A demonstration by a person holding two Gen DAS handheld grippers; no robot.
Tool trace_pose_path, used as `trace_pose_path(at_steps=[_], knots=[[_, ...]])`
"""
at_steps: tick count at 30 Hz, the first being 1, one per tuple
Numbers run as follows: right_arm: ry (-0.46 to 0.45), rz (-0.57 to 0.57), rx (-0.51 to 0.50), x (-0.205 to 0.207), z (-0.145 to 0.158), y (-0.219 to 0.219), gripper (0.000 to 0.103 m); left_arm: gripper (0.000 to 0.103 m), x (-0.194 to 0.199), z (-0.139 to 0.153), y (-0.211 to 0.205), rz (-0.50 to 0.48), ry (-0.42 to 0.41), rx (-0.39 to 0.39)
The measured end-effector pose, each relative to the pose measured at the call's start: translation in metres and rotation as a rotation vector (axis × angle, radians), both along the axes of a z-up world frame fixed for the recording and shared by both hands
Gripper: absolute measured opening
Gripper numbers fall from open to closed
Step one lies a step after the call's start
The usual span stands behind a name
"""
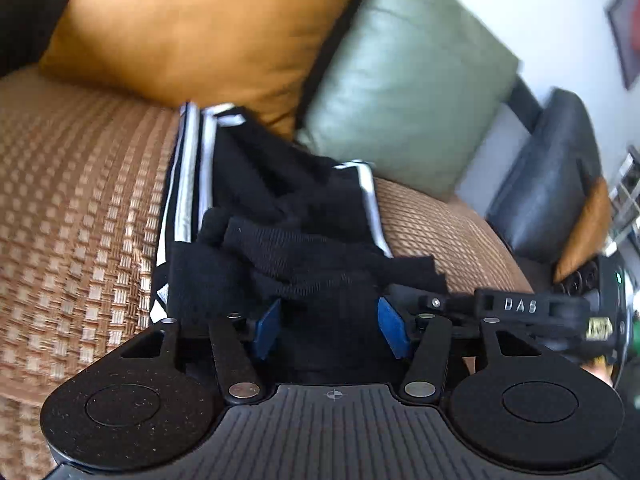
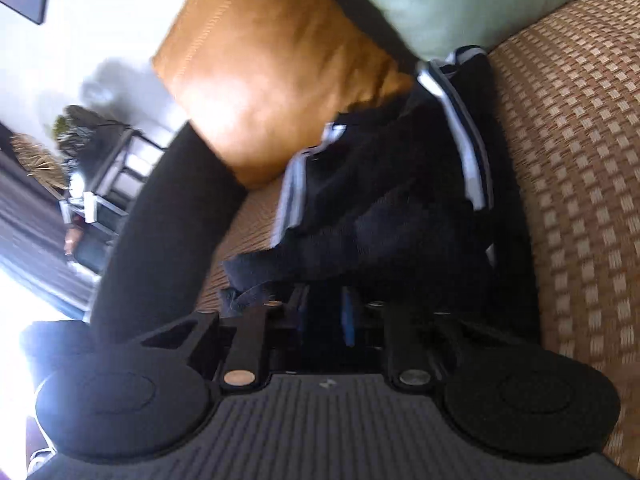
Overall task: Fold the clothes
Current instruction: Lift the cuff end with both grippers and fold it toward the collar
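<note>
Garment [image 1: 288, 216], black w/ white stripes, apparently bunched on sofa [image 1: 80, 208].

An orange cushion [image 1: 192, 36] fills the upper left of the left wrist view, leaning against the sofa's dark back. Just beside it, at upper centre, sits a pale green cushion [image 1: 408, 92]. Both rest on a tan woven sofa cover [image 1: 80, 208] with a small checked pattern, spread across the left and lower right. At the right edge stands a dark leather armchair [image 1: 548, 176] with another orange cushion [image 1: 588, 236] on it. Framed pictures [image 1: 624, 28] hang on the white wall at upper right.
</note>
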State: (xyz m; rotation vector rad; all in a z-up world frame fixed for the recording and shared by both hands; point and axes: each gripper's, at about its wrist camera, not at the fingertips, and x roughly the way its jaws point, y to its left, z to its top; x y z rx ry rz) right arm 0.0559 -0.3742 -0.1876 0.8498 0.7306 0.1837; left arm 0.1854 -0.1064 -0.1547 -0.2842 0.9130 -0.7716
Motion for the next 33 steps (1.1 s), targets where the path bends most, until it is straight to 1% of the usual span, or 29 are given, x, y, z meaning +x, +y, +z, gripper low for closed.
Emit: trace_pose_path(at_steps=[2, 6, 8, 10, 11, 12, 13, 15, 16, 17, 19, 20, 22, 24, 26, 28, 31, 33], knots=[[0.006, -0.035, 0.009, 0.006, -0.009, -0.005, 0.000, 0.065, 0.007, -0.009, -0.001, 0.017, 0.006, -0.024], [-0.003, -0.085, 0.084, 0.011, -0.024, -0.014, 0.000, 0.064, 0.012, -0.013, -0.003, 0.030, 0.003, -0.034], [0.000, -0.109, 0.107, 0.012, -0.027, -0.016, 0.000, 0.064, 0.013, -0.008, -0.003, 0.047, 0.021, -0.034], [0.012, -0.122, 0.108, 0.013, -0.023, -0.015, 0.000, 0.065, 0.014, -0.002, -0.003, 0.064, 0.040, -0.034], [0.009, -0.123, 0.100, 0.011, -0.017, -0.015, 0.001, 0.065, 0.011, 0.007, 0.004, 0.089, 0.028, -0.047], [-0.013, -0.127, 0.090, 0.005, -0.008, -0.015, 0.007, 0.068, 0.008, 0.016, 0.012, 0.115, 0.016, -0.060], [-0.034, -0.131, 0.080, 0.000, 0.001, -0.015, 0.015, 0.074, 0.003, 0.027, 0.024, 0.140, -0.018, -0.077], [-0.084, -0.126, 0.044, -0.018, 0.022, -0.015, 0.036, 0.078, -0.012, 0.041, 0.049, 0.170, -0.055, -0.087], [-0.103, -0.118, 0.018, -0.031, 0.032, -0.014, 0.041, 0.080, -0.021, 0.044, 0.063, 0.177, -0.062, -0.080], [-0.119, -0.106, -0.014, -0.046, 0.040, -0.012, 0.047, 0.081, -0.031, 0.040, 0.073, 0.179, -0.053, -0.059], [-0.125, -0.093, -0.075, -0.074, 0.048, -0.008, 0.055, 0.081, -0.051, 0.031, 0.092, 0.184, -0.033, -0.018], [-0.120, -0.091, -0.102, -0.087, 0.050, -0.006, 0.061, 0.081, -0.059, 0.024, 0.101, 0.180, -0.010, -0.015], [-0.093, -0.095, -0.134, -0.112, 0.045, -0.002, 0.065, 0.081, -0.073, 0.007, 0.110, 0.187, 0.041, -0.028], [-0.047, -0.099, -0.133, -0.129, 0.033, 0.000, 0.065, 0.081, -0.084, -0.007, 0.115, 0.193, 0.083, -0.036], [0.004, -0.112, -0.138, -0.139, 0.020, 0.003, 0.065, 0.081, -0.089, -0.019, 0.116, 0.194, 0.106, -0.037], [0.039, -0.127, -0.149, -0.143, 0.009, 0.007, 0.066, 0.082, -0.087, -0.025, 0.112, 0.173, 0.120, -0.040], [0.060, -0.131, -0.096, -0.140, -0.006, 0.005, 0.067, 0.084, -0.082, -0.034, 0.105, 0.154, 0.140, -0.035], [0.072, -0.125, -0.054, -0.131, -0.015, 0.003, 0.067, 0.084, -0.076, -0.039, 0.099, 0.146, 0.150, -0.051]])
